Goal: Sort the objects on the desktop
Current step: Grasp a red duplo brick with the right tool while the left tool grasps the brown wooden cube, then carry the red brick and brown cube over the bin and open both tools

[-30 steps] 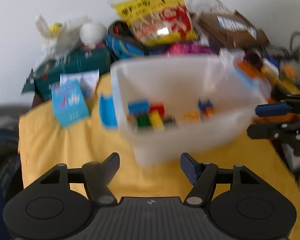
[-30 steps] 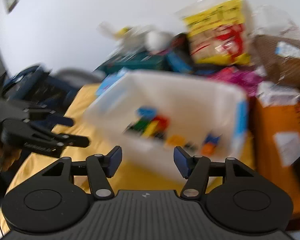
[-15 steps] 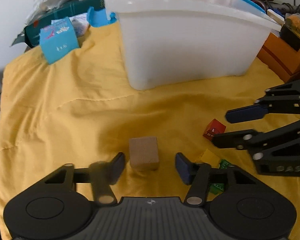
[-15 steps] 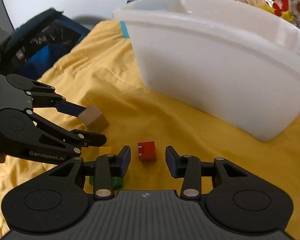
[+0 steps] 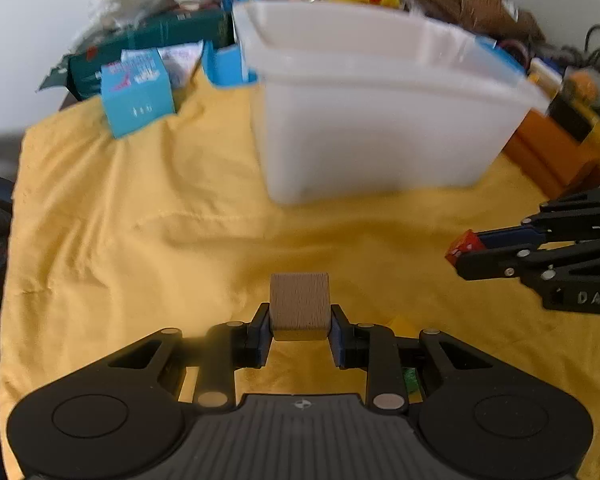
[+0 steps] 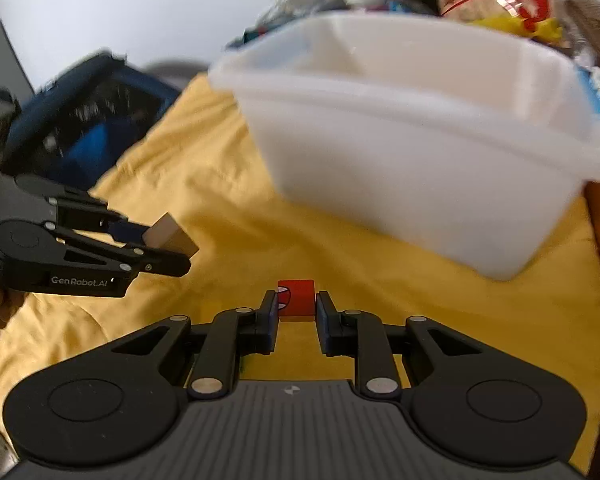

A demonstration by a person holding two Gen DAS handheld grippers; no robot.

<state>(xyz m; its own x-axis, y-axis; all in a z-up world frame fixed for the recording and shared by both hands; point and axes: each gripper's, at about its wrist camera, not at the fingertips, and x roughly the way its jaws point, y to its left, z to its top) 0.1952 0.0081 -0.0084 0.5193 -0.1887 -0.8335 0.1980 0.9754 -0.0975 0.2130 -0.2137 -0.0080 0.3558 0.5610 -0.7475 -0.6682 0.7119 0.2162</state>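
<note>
Left gripper [image 5: 299,334] pinching a plain wooden block [image 5: 299,306] tight between both fingers, held up off the yellow cloth [image 5: 140,240]. Right gripper [image 6: 297,322] squeezing a little red block [image 6: 296,298] the same way, also above the cloth. Big white tub [image 5: 380,136] straight ahead on the cloth, well apart from both blocks. Blue box [image 5: 138,92] off to the left of the tub. Orange box [image 5: 552,152] just beside the tub on the right. Messy pile of bags and boxes behind, too blurry to tell apart.
</note>
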